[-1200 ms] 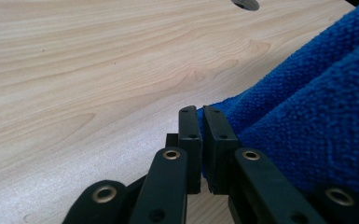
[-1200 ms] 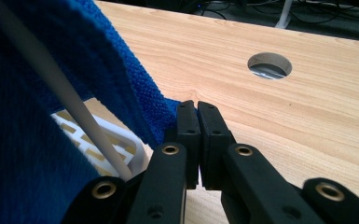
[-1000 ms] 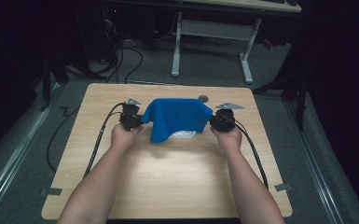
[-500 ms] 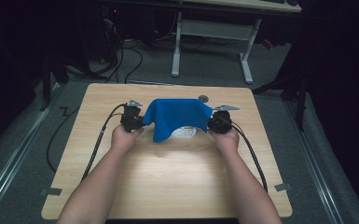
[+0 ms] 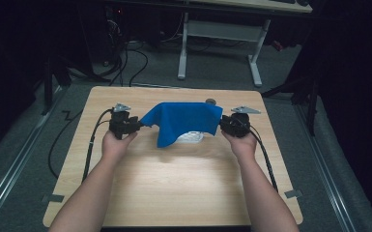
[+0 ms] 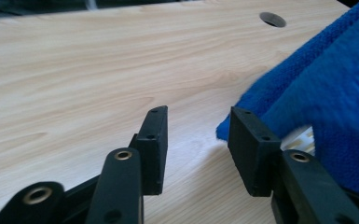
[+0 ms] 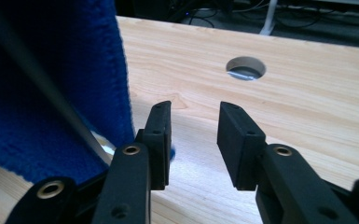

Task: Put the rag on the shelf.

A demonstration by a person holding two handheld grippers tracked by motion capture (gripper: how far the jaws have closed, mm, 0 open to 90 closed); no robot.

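A blue cloth (image 5: 183,121) lies draped over a white object (image 5: 191,137) at the middle of the wooden table (image 5: 183,193), one corner hanging toward the person. My left gripper (image 5: 137,124) stands at the cloth's left corner and my right gripper (image 5: 222,124) at its right edge. In the left gripper view the gripper (image 6: 196,135) is open with bare wood in the gap, and the cloth (image 6: 326,93) sits just behind the right-hand jaw. In the right gripper view the gripper (image 7: 193,130) is also open and holds nothing. There the cloth (image 7: 51,93) hangs beside the left-hand jaw.
A round cable hole (image 5: 211,101) is set in the table just behind the cloth. Black cables (image 5: 94,140) trail from both grippers over the table's sides. Another desk's white legs (image 5: 183,48) stand on the floor beyond the far edge.
Both hands have moved slightly apart and farther from the person. The cloth now spreads wider and flatter between the grippers, with one corner hanging lower.
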